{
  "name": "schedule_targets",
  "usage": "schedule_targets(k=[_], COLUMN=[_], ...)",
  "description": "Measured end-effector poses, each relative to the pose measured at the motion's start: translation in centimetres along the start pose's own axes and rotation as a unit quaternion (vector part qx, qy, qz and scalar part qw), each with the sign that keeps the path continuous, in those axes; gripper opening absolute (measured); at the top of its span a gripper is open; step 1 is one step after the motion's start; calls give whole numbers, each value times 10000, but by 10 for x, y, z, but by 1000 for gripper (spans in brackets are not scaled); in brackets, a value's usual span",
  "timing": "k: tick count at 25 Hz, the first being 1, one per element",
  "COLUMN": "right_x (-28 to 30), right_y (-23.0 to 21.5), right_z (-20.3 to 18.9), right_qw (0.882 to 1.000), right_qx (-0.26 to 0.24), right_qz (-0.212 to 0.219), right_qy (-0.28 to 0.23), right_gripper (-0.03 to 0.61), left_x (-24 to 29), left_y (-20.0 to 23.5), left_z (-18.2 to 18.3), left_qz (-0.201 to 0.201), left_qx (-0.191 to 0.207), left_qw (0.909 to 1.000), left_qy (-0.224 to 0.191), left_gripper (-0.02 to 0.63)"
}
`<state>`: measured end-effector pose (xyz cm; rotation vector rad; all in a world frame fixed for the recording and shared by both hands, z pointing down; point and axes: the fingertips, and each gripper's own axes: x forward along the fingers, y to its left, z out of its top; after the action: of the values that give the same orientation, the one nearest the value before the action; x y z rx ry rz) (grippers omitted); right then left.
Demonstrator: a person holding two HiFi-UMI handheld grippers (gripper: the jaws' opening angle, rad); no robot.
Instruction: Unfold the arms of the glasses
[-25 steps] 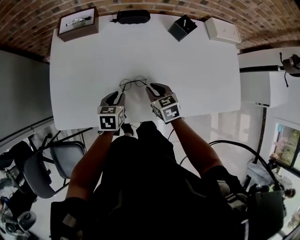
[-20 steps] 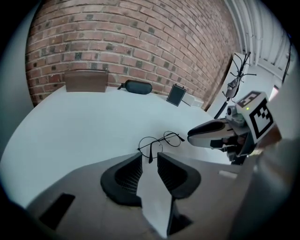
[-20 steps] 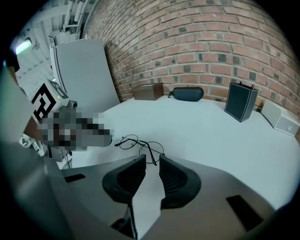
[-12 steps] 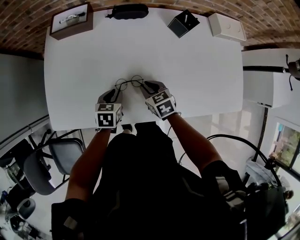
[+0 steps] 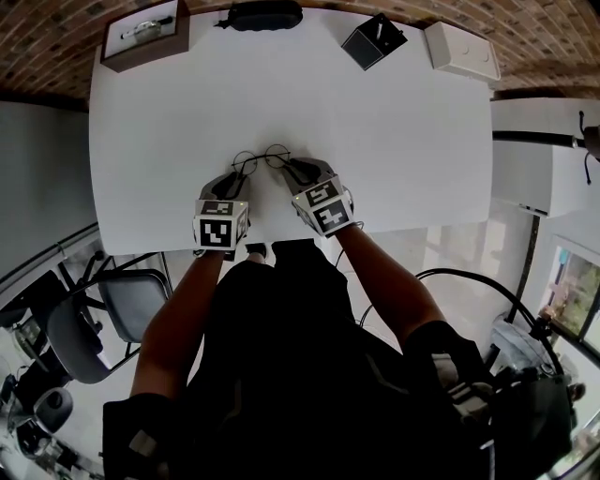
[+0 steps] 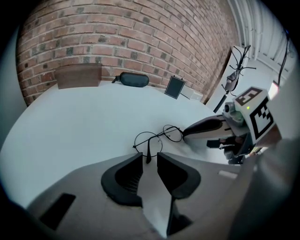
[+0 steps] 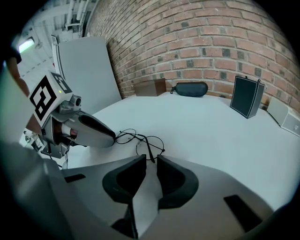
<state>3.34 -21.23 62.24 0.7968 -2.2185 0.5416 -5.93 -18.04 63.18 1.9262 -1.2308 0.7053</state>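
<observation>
Thin round wire glasses (image 5: 262, 159) lie on the white table (image 5: 394, 141) with both arms swung out toward me. My left gripper (image 5: 236, 175) is at the left arm. In the left gripper view that arm's tip (image 6: 148, 158) sits in the gap of the left gripper (image 6: 149, 157), and the pads stand clear of it. My right gripper (image 5: 292, 169) is at the right arm. The right arm's tip (image 7: 150, 158) likewise lies loose between the jaws of the right gripper (image 7: 150, 160). Each view shows the other gripper's fingers (image 6: 204, 127) (image 7: 93, 131) beside the lenses.
Along the table's far edge stand a wooden box (image 5: 145, 33), a black glasses case (image 5: 265, 14), a black box (image 5: 375, 39) and a white box (image 5: 464, 52). The table's near edge is just behind both grippers. A chair (image 5: 103, 319) stands at the lower left.
Both grippers have sunk a little toward the table with the glasses between them. The glasses keep the same place between the two grippers.
</observation>
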Motion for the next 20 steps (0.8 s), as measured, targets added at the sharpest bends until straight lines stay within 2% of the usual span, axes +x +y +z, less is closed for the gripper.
schedule_targets(k=[3, 7, 11, 14, 20], right_x=[0, 0, -1, -1, -10], right_y=[0, 1, 2, 3, 4], right_z=[-1, -2, -4, -4, 8], right_qw=[10000, 9999, 9999, 9999, 9992], right_qx=[-21, -99, -102, -67, -56], right_qz=[-34, -56, -80, -81, -140], right_qy=[12, 8, -25, -60, -363], right_gripper=[54, 46, 31, 28, 25], left_x=[0, 1, 3, 2, -2], left_y=[3, 4, 1, 2, -4], left_z=[-1, 0, -2, -1, 7], left_qz=[55, 159, 178, 131, 75], left_qx=[6, 248, 331, 312, 532], left_qw=[10000, 9994, 9989, 9991, 9986], left_qy=[34, 205, 296, 255, 30], left_gripper=[82, 46, 38, 37, 35])
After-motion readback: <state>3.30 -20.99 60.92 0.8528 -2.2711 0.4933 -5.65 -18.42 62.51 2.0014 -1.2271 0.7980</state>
